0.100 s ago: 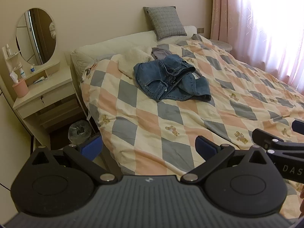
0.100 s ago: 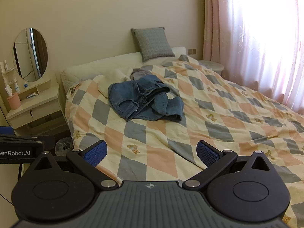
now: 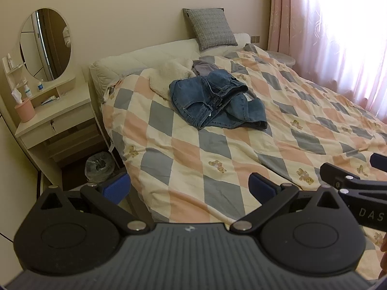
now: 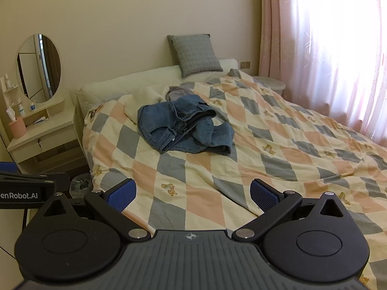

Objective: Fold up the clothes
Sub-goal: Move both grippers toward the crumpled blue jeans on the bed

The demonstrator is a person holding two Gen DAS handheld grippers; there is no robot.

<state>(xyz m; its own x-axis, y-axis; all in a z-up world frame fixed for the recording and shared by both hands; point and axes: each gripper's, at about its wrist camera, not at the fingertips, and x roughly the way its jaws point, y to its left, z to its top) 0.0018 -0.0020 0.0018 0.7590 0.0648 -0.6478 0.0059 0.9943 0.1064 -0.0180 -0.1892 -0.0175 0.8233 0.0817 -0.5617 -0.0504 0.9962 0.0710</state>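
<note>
Nothing has visibly moved. The left gripper (image 3: 189, 188) and right gripper (image 4: 193, 194) hover with fingers wide, empty, near the bed's (image 4: 278, 169) foot edge; crumpled jeans (image 4: 183, 126) lie toward its head, apparently unfolded.

In the left wrist view, the white letters "DAS" were read on the black body of the right gripper (image 3: 358, 181) at the right edge, where the word was cut off by the frame. In the right wrist view, "enRobot.AI" was read in white on the black side of the left gripper (image 4: 26, 188) at the left edge, its first letters being cut off. No other text, number or label could be made out.
</note>
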